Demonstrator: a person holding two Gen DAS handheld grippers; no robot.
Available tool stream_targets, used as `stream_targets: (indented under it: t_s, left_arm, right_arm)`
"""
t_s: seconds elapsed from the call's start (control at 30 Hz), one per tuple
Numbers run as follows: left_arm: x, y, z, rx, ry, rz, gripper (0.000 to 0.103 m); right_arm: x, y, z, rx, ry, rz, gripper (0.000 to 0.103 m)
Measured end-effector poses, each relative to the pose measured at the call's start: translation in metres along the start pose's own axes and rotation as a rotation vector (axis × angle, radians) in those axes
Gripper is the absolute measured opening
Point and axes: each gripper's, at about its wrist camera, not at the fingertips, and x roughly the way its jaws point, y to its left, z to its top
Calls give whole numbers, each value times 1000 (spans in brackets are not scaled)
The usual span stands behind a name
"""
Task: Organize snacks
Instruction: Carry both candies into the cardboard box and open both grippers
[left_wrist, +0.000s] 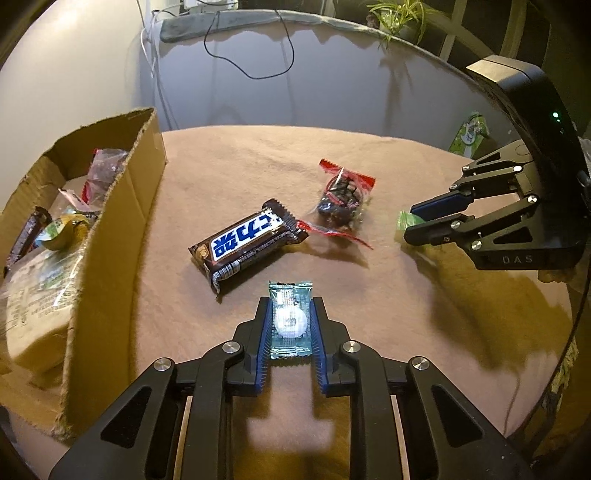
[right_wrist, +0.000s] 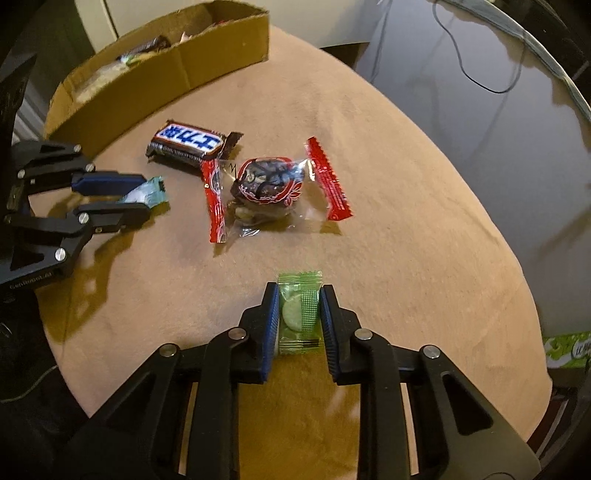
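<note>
The left tool (left_wrist: 291, 325) is closed on a teal-wrapped candy (left_wrist: 290, 317), its blue pads pressing both long sides of the wrapper; whether the wrapper touches the cloth below cannot be told; the right tool (right_wrist: 297, 319) grips a green-wrapped candy (right_wrist: 299, 314) the same way, and in the left wrist view only a green corner of that candy shows past the tool's tips. The cardboard box (left_wrist: 110, 229) stands at the left edge of the tabletop (left_wrist: 406, 332); its near wall hides much of the contents, and the wrappers inside are too cut off to name, apart from a dark bar end and a pale bag. Between the tools lie a Snickers bar (left_wrist: 243, 243) and a clear red-edged packet (right_wrist: 273, 184) holding a dark sweet; the packet's red end just touches the bar's crimped end. The tabletop's cloth-covered rim curves close behind the right tool; a green carton (right_wrist: 569, 350) shows beyond it, cut by the frame; bare cloth lies open in front of both tools.
</note>
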Motion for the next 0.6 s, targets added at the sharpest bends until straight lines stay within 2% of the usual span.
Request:
stream_targets:
  t_s: [0.37,0.6]
  left_arm:
    - [-37,16,-4,-11,-79,-8,18]
    - [-63,46,-6,-44,-122,21,18]
  right_arm:
    - [-47,7,0,41,-83,5,23]
    - [-54,12,40,15,-124,38,23]
